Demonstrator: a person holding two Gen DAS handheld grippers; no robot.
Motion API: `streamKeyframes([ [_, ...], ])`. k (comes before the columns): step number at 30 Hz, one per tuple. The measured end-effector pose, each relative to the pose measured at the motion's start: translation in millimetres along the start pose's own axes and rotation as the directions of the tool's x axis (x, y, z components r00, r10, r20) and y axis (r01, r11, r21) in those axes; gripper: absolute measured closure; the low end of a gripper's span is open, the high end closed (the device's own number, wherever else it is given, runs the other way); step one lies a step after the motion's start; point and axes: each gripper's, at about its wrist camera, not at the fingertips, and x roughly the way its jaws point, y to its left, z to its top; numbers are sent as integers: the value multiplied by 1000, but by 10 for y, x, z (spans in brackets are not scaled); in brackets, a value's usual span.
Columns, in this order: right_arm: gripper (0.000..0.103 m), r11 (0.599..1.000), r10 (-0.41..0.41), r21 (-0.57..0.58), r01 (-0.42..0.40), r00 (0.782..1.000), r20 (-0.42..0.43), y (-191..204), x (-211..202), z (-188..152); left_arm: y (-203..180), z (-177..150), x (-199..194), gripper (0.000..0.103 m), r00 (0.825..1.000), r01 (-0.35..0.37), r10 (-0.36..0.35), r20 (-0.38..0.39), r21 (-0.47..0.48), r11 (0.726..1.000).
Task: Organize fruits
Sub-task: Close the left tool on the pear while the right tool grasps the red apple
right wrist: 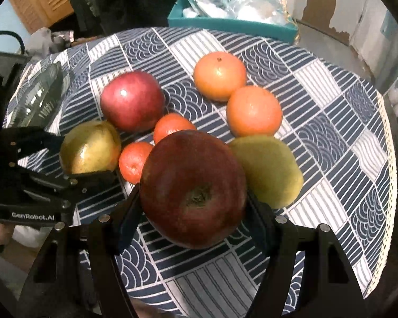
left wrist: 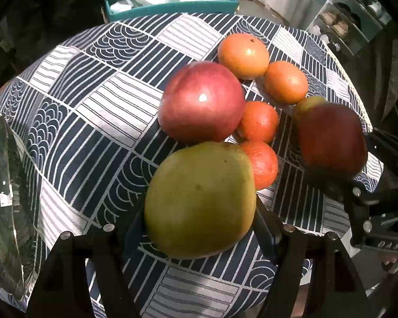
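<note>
Left tongs [left wrist: 200, 228] apparently clamp the green apple [left wrist: 200, 198]; right tongs [right wrist: 193, 209] grip the dark red apple [right wrist: 193, 188], 4 oranges [right wrist: 254, 110] beyond.

left gripper [left wrist: 200, 228] clamped, right gripper [right wrist: 193, 212] clamped

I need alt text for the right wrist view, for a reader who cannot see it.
The right gripper holds a dark red apple between its black fingers above a blue-and-white patterned tablecloth. Behind lie oranges, a red apple and a green-brown kiwi.
</note>
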Motion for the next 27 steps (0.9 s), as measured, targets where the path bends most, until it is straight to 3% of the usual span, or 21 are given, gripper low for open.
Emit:
streamKeyframes([
  [11, 32, 999, -25, -23, 28, 990, 137, 83, -249, 120, 5, -2, -349, 29, 995, -24, 26, 98, -16, 1000],
  [22, 32, 999, -27, -38, 36, 973, 230, 149, -539, 223, -30, 12, -746, 29, 975, -78, 78, 206, -7, 997],
  [27, 32, 999, -25, -36, 36, 965, 260, 165, -666, 256, -12, 5, -926, 29, 968, -69, 71, 241, -17, 997],
])
